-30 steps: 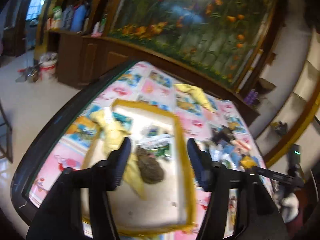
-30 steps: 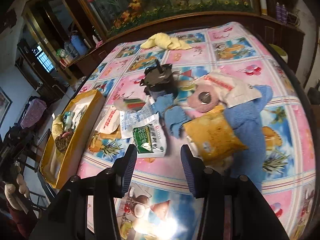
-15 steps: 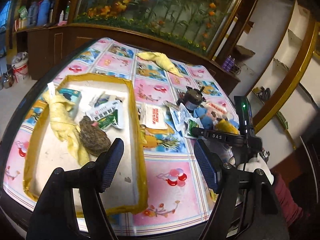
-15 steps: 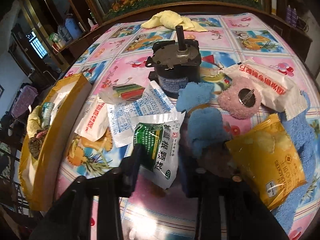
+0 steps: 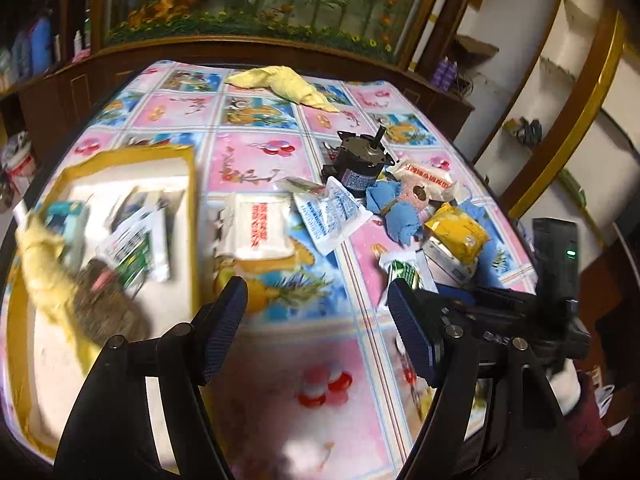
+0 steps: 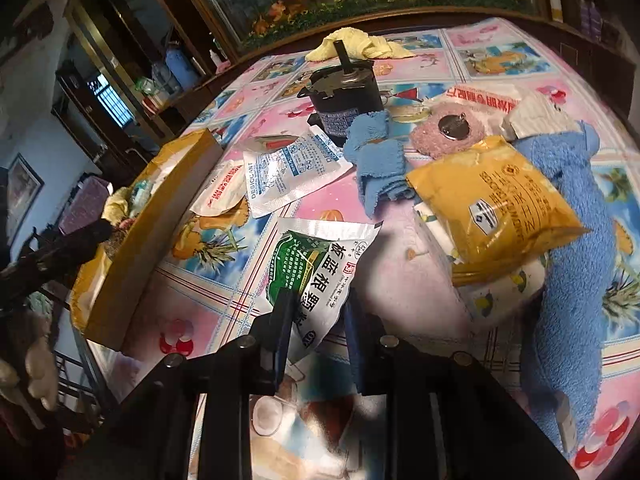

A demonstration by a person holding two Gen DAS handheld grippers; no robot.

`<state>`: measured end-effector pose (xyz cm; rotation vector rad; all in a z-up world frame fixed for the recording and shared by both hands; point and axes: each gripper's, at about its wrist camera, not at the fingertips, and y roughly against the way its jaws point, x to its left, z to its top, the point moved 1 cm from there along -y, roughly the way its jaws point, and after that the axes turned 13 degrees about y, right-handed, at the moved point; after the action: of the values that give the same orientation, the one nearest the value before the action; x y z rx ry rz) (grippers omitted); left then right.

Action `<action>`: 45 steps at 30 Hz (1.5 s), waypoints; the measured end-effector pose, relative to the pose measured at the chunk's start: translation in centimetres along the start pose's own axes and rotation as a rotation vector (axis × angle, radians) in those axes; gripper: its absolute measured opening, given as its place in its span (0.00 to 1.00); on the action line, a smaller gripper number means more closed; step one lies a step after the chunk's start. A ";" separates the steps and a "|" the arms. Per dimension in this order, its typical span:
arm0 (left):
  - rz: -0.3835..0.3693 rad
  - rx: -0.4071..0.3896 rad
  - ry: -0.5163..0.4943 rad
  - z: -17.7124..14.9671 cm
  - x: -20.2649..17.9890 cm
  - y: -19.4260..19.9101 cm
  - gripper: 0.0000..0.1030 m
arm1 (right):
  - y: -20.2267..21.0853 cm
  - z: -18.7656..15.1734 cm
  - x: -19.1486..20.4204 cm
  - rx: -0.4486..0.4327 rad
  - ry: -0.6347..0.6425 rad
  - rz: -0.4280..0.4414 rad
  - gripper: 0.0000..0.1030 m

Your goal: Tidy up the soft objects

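My right gripper (image 6: pixel 316 312) is shut on the near end of a green-and-white packet (image 6: pixel 316 268), which also shows in the left wrist view (image 5: pixel 404 274). A yellow-rimmed tray (image 5: pixel 192 184) at the left holds a yellow cloth (image 5: pixel 44 276), a brown fuzzy item (image 5: pixel 104 308) and packets. My left gripper (image 5: pixel 316 332) is open and empty over the tablecloth, right of the tray. The pile holds a yellow packet (image 6: pixel 496 204), a blue towel (image 6: pixel 568 240), a small blue cloth (image 6: pixel 376 160), a pink pad (image 6: pixel 444 136) and white packets (image 6: pixel 288 172).
A black motor (image 6: pixel 344 100) stands behind the pile. A yellow cloth (image 5: pixel 284 84) lies at the far side of the table. The tray's side wall (image 6: pixel 152 232) is left of the right gripper. A wooden cabinet with bottles (image 6: pixel 176 68) stands beyond the table.
My right gripper moved forward and closed on the green-and-white packet. My left gripper swung right, from over the tray to over the tablecloth beside it.
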<state>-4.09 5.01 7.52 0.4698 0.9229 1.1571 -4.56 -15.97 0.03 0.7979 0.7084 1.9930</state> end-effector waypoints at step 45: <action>0.175 0.194 -0.680 -1.6 -5.2 -10.0 0.54 | 0.0 -1.0 -3.4 -0.069 -0.195 0.209 0.24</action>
<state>-0.25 -3.62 1.16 1.0422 0.4020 0.9626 -3.79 -19.06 -1.52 1.0433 0.4554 2.0767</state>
